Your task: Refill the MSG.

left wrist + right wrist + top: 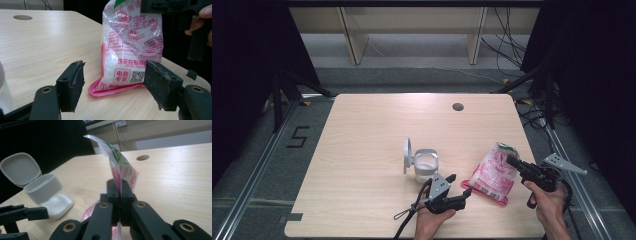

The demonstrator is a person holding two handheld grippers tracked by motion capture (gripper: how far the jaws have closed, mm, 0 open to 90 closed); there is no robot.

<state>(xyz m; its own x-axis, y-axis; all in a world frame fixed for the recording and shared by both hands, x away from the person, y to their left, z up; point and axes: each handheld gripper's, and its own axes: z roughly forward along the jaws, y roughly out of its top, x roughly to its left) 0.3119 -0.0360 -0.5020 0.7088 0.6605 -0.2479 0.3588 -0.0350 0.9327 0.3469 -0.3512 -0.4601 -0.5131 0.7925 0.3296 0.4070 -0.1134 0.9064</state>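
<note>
A pink and clear plastic bag [493, 172] of white grains stands tilted on the table at the front right, its bottom edge resting on the wood [117, 82]. My right gripper [512, 161] is shut on the bag's upper edge [117, 167] and holds it upright. My left gripper [460, 185] is open near the table's front edge, its jaws level and pointing at the bag's lower end without touching it; its pads [75, 82] stand wide apart. A clear jar [426, 167] with a white flip lid [407, 155] hanging open stands just left of the bag.
The light wooden table [372, 130] has a round cable hole [457, 106] near its far edge. The jar [47, 195] holds white grains at its bottom. Black curtains, floor cables and stand legs surround the table.
</note>
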